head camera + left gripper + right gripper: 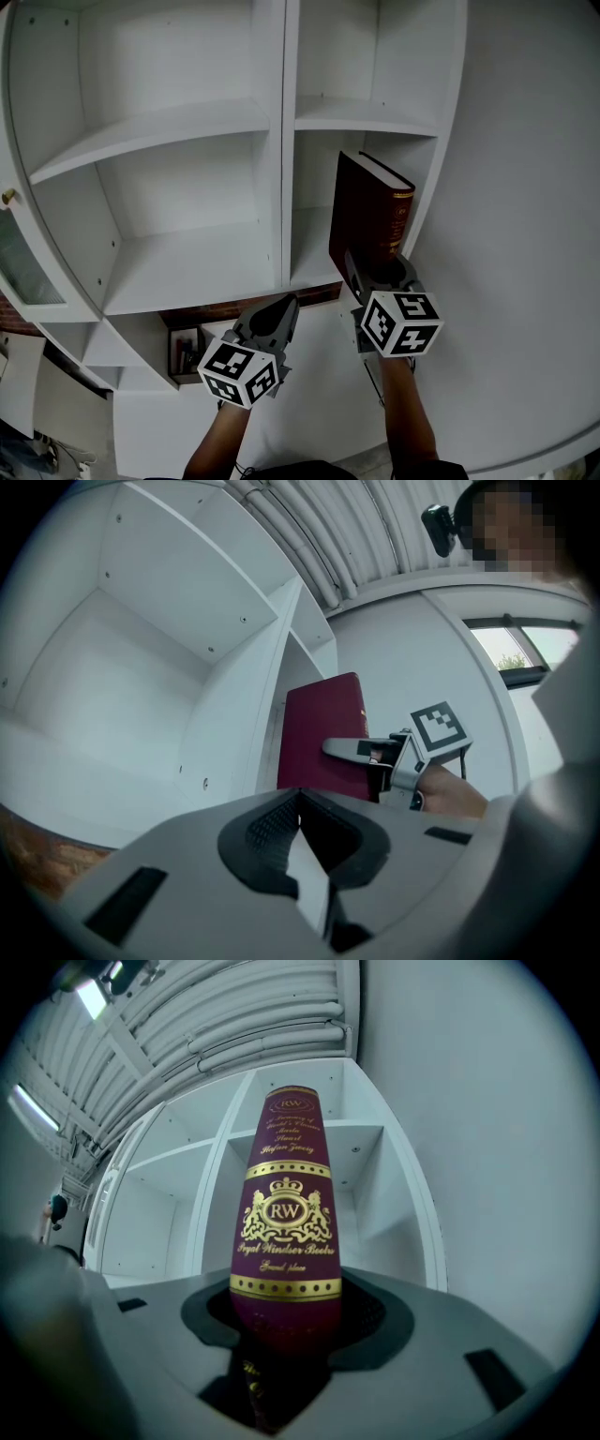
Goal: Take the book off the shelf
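book (pixel 284 1232): maroon, gilt crest, smooth rounded spine, 12 o'clock | my right claw (pixel 284 1327) clamps it | left claw (pixel 300 803) pinched together

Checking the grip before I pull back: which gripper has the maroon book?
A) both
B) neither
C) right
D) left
C: in the right gripper view the right gripper is closed on the gold-printed spine of the book, while the left gripper is shut with nothing in it.

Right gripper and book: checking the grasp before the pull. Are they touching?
Touching. The right gripper view shows the book wedged between the jaws of the right gripper, both pads pressing its covers.
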Demonstrator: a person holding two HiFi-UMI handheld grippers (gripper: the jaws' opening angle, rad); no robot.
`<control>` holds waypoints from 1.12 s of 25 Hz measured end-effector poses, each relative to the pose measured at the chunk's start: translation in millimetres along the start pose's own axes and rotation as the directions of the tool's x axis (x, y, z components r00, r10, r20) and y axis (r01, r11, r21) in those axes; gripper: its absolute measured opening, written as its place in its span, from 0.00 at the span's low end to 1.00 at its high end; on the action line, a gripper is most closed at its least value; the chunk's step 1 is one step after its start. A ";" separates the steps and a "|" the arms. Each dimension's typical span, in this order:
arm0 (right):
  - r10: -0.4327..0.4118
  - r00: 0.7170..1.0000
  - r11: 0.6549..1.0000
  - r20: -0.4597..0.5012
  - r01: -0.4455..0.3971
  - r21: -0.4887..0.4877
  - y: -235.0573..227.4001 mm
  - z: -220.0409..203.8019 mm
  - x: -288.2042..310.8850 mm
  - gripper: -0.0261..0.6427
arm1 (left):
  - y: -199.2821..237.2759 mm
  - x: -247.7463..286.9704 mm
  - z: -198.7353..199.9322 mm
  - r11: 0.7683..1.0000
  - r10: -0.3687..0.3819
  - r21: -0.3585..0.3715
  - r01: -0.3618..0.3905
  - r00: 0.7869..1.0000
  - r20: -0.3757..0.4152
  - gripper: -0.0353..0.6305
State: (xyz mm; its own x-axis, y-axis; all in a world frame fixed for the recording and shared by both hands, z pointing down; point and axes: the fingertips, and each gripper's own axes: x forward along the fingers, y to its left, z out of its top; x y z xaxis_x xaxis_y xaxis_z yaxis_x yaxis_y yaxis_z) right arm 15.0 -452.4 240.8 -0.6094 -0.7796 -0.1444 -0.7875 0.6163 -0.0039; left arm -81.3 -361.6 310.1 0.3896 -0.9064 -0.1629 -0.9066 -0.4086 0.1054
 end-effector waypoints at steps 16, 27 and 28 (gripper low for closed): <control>-0.062 0.998 0.998 -0.002 0.062 -0.004 9.9 1.2 -44.4 0.39 | -29.5 -15.7 1.0 0.995 -0.101 -0.012 0.101 0.995 -0.009 0.08; -0.076 0.997 0.997 -0.022 0.076 -0.020 34.9 -5.1 -63.7 0.39 | -33.3 -39.4 6.6 0.991 -0.131 -0.023 0.131 0.991 -0.001 0.08; -0.079 0.997 0.997 -0.023 0.079 -0.020 36.8 -5.8 -65.3 0.39 | -33.0 -41.7 7.1 0.991 -0.133 -0.025 0.133 0.991 -0.001 0.08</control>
State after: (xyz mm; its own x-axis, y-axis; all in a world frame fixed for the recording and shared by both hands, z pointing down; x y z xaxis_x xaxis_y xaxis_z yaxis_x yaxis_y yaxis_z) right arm 25.3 -379.5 255.9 -0.5470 -0.8284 -0.1205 -0.8348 0.5505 0.0043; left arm -68.8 -309.5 306.5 0.5072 -0.8439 -0.1749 -0.8422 -0.5284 0.1070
